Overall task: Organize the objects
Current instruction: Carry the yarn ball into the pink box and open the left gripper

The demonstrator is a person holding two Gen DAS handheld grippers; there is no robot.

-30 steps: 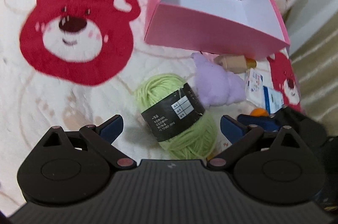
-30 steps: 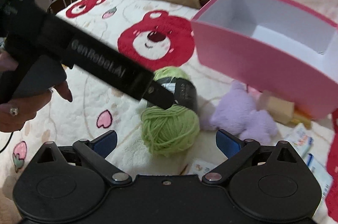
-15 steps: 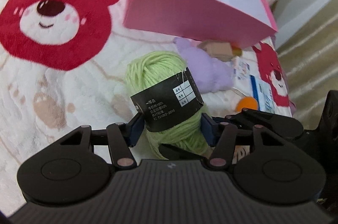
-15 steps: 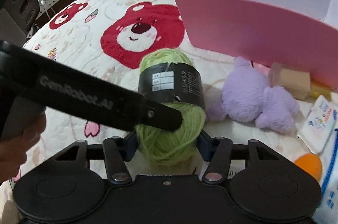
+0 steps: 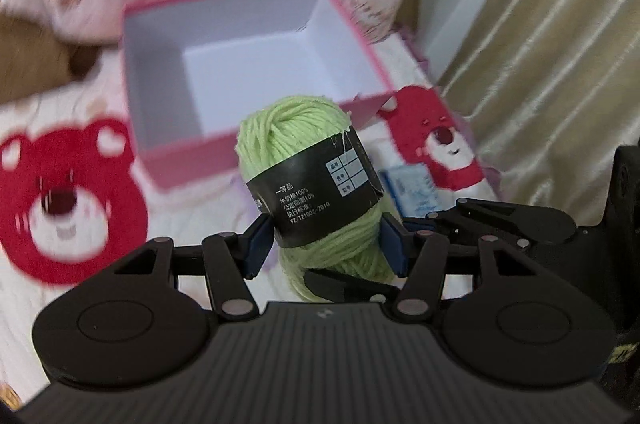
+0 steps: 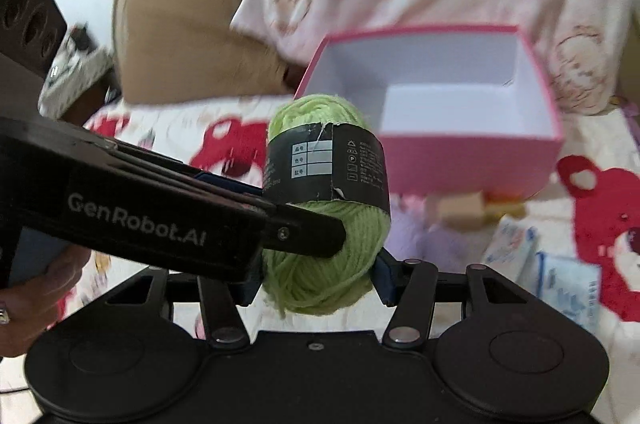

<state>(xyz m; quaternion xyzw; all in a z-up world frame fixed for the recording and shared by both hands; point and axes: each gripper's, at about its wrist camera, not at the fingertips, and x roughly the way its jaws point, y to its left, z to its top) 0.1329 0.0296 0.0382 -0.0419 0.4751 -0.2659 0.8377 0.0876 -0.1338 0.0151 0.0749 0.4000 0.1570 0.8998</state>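
A light green yarn ball (image 5: pixel 312 180) with a black paper band hangs lifted above the bear-print blanket (image 5: pixel 64 208). My left gripper (image 5: pixel 326 244) is shut on it, blue pads pressing both sides of its lower half. My right gripper (image 6: pixel 316 280) is shut on the same yarn ball (image 6: pixel 324 224) from another side. In the right wrist view one of the left gripper's fingers (image 6: pixel 296 230) crosses from the left onto the ball. The open pink box (image 5: pixel 180 160) with a white, empty inside stands just behind the ball, also seen as the pink box (image 6: pixel 460 160).
A purple plush (image 6: pixel 412 236), a wooden block (image 6: pixel 460 208) and blue-white tissue packs (image 6: pixel 560 276) lie on the blanket below the box. A brown cushion (image 6: pixel 192 44) and pink bedding sit behind. A beige curtain (image 5: pixel 540 64) hangs at the right. A person's hand (image 6: pixel 32 296) holds the left gripper.
Both grippers went from wide open around the yarn ball to shut on it, then lifted it off the blanket. The views tipped up and the box's inside now shows.
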